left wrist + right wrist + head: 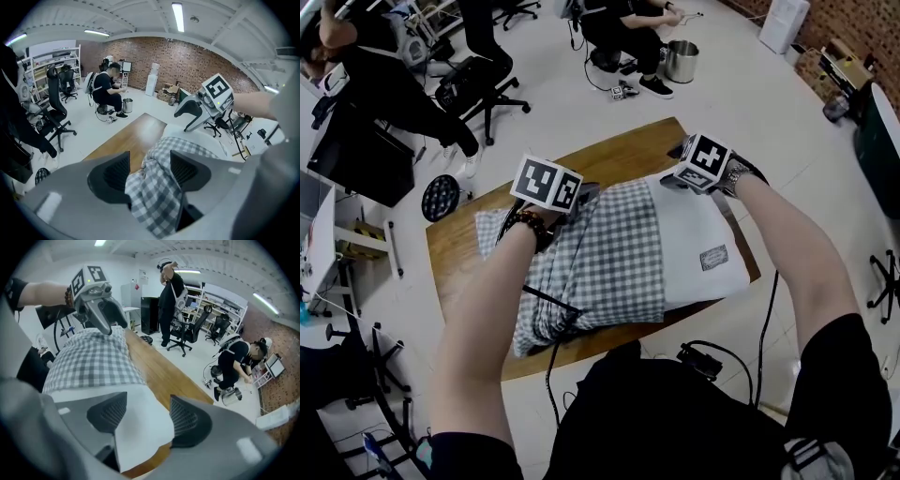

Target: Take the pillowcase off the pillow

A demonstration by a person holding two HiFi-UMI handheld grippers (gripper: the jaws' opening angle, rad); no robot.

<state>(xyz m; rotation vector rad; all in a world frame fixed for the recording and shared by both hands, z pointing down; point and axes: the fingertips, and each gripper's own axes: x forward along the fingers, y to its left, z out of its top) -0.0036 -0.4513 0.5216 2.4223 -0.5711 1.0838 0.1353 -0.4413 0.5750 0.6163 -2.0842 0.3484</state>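
Head view: a wooden table (459, 267) carries a white pillow (694, 220) lying across its middle. A grey-and-white checked pillowcase (609, 253) covers the pillow's left portion and is bunched toward the table's left edge. The bare right portion, which bears a small sewn label (713, 258), reaches toward the right edge. A metal bucket (681, 61) stands on the floor beyond the table's far corner, beside a seated person (623, 33).

Left gripper view: the left gripper (150, 161) is released, with its jaws spread. A gathered fold of the checked pillowcase lies loosely between the pads, at the far side of the pillow.

Right gripper view: the right gripper (143, 411) is likewise released, jaws apart. A corner of the bare white pillow sits between them unclamped, near the table's far edge. The checked hem of the pillowcase begins just beyond the jaw tips.
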